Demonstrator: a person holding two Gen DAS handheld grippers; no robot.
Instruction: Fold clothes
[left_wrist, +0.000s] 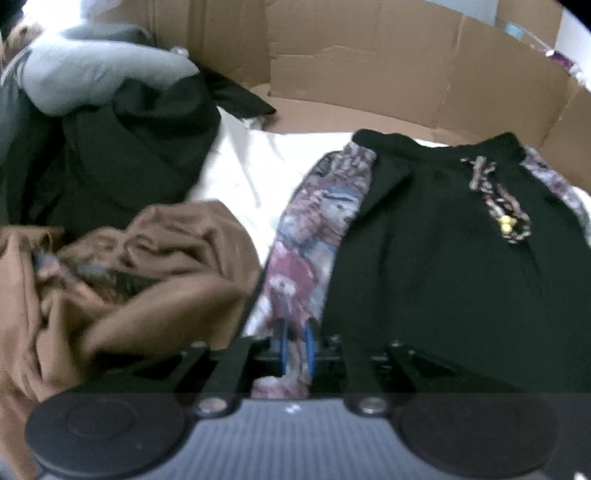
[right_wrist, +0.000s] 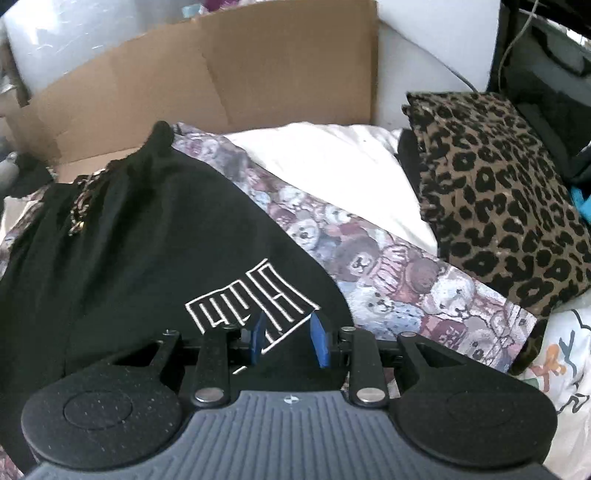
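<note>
Black shorts (left_wrist: 443, 258) with teddy-bear patterned side panels (left_wrist: 314, 229) lie flat on a white sheet (left_wrist: 243, 166), waistband away from me, a patterned drawstring (left_wrist: 495, 195) on top. My left gripper (left_wrist: 296, 343) is shut on the near end of the left patterned panel, with cloth bunched between the blue fingers. In the right wrist view the shorts (right_wrist: 129, 240) show a white line logo (right_wrist: 255, 299) and the right bear panel (right_wrist: 388, 280). My right gripper (right_wrist: 289, 338) is open, its blue fingers apart on either side of the black cloth at the logo.
A crumpled brown garment (left_wrist: 129, 277) lies just left of the shorts, with a black heap (left_wrist: 129, 147) and grey cloth (left_wrist: 92, 70) behind it. A cardboard wall (left_wrist: 369, 66) rings the far side. To the right are a leopard-print cushion (right_wrist: 498, 192) and a white pillow (right_wrist: 332, 166).
</note>
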